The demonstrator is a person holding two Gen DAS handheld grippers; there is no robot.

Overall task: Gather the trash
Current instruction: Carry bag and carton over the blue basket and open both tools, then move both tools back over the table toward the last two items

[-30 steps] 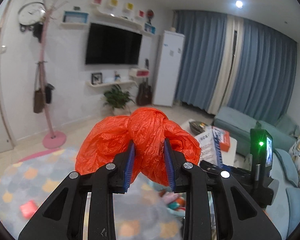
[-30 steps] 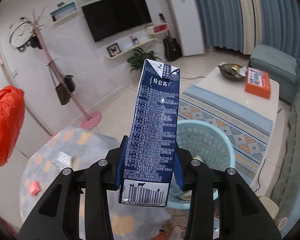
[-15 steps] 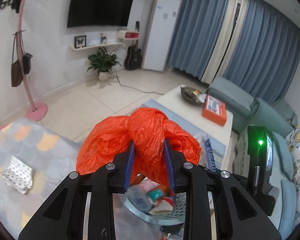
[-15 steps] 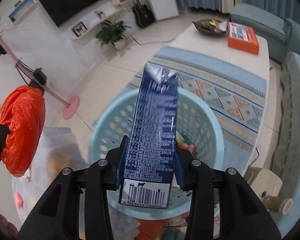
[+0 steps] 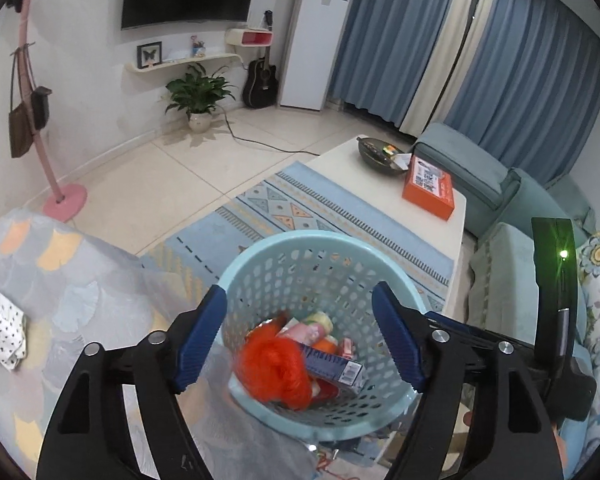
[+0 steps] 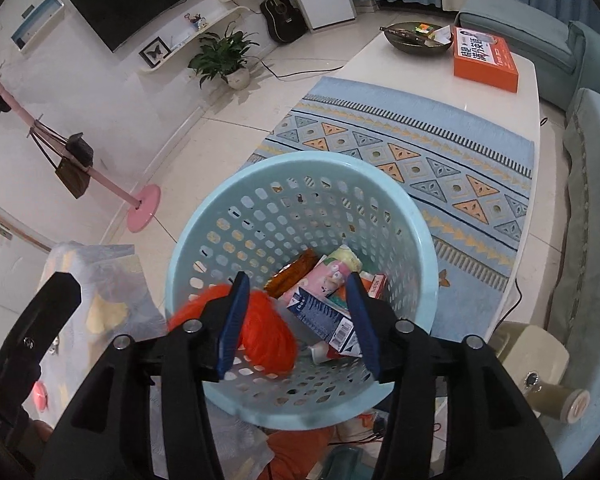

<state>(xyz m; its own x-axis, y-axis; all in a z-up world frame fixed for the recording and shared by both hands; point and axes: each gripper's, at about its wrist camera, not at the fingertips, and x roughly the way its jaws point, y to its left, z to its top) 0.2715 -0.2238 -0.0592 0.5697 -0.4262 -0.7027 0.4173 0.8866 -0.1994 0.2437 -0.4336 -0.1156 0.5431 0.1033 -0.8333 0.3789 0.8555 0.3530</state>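
Already dropped into the pale-blue perforated plastic basket (image 6: 300,168) are a crumpled orange plastic bag (image 6: 266,330) and a dark-blue milk carton (image 6: 324,316); both hand-held grippers, left (image 5: 300,336) and right (image 6: 296,320), are seen opening, empty, while a crumpled white dotted wrapper (image 5: 0,328) is left on the cloth-covered surface (image 5: 60,272).

Both views are fisheye cameras riding on the hand-held tools, each looking forward along its own pair of fingers and steeply down from close above the pale blue basket (image 5: 260,256). The left wrist view faces across the basket toward the rug (image 5: 284,208), the white table (image 5: 380,200) and the curtains (image 5: 520,60). The right wrist view sits a little nearer and tilts more sharply down into the same basket (image 6: 204,216). Both share the basket's contents, the rug (image 6: 440,136), the table (image 6: 380,72), the orange box (image 6: 484,60), the plant (image 6: 224,56) and the television (image 6: 140,0).
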